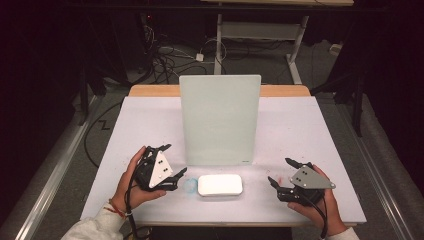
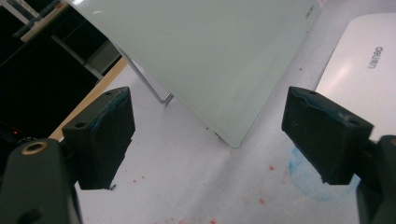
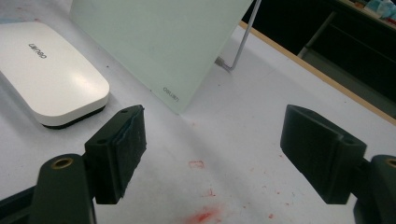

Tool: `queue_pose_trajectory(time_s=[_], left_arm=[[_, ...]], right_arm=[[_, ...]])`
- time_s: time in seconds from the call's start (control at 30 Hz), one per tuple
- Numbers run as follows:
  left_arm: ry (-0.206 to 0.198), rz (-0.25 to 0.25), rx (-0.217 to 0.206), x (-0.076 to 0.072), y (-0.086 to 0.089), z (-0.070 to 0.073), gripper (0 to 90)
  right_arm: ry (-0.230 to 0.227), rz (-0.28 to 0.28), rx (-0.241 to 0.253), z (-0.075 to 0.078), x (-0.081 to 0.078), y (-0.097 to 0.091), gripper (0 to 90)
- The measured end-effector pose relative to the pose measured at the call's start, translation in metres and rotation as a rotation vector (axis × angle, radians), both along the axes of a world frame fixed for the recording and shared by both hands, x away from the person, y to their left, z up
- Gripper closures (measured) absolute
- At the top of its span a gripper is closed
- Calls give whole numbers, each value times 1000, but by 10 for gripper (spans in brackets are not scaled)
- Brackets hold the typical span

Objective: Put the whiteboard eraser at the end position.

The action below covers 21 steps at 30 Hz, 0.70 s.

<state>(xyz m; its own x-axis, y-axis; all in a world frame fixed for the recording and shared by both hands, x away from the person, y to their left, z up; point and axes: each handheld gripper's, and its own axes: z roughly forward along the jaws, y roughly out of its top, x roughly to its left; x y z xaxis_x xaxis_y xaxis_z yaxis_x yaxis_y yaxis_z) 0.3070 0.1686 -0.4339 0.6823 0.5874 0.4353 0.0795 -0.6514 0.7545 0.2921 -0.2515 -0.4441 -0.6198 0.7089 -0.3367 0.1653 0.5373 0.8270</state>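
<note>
A pale green glass board point(image 1: 220, 119) stands upright on a wire stand at the middle of the table. In front of it lies a white eraser block point(image 1: 220, 185) with a dark underside. My left gripper point(image 1: 172, 161) is held left of the eraser, open and holding nothing. In the left gripper view the board's lower corner point(image 2: 236, 140) and the eraser point(image 2: 364, 65) lie beyond the jaws. My right gripper point(image 1: 282, 172) sits right of the eraser, open and holding nothing. The right gripper view has the eraser point(image 3: 51, 74) and the board point(image 3: 159, 46) ahead.
The white tabletop point(image 1: 300, 130) carries a blue smudge point(image 1: 190, 186) beside the eraser and red marks point(image 3: 201, 215) near the right gripper. A wooden edge point(image 1: 150, 90) runs along the back. Cables point(image 1: 165, 57) and a desk frame point(image 1: 260, 30) lie on the floor beyond.
</note>
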Motion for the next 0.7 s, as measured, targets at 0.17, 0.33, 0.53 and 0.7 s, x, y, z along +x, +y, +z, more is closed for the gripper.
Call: queue_pose_trajectory(time_s=[0.17,0.33,0.53,0.7], left_arm=[[11,9,8,-3,7,-7,170],[21,30,2,-4,14,-15,170],[44,61,-2,-1,22,-25,170],[68,73,-10,0,29,-33,171]], right_arm=[[-1,-7,0,0,0,-1,230],[0,-12,-1,0,0,-2,230],[1,-25,0,0,0,-5,230],[2,-40,1,0,0,-8,230]])
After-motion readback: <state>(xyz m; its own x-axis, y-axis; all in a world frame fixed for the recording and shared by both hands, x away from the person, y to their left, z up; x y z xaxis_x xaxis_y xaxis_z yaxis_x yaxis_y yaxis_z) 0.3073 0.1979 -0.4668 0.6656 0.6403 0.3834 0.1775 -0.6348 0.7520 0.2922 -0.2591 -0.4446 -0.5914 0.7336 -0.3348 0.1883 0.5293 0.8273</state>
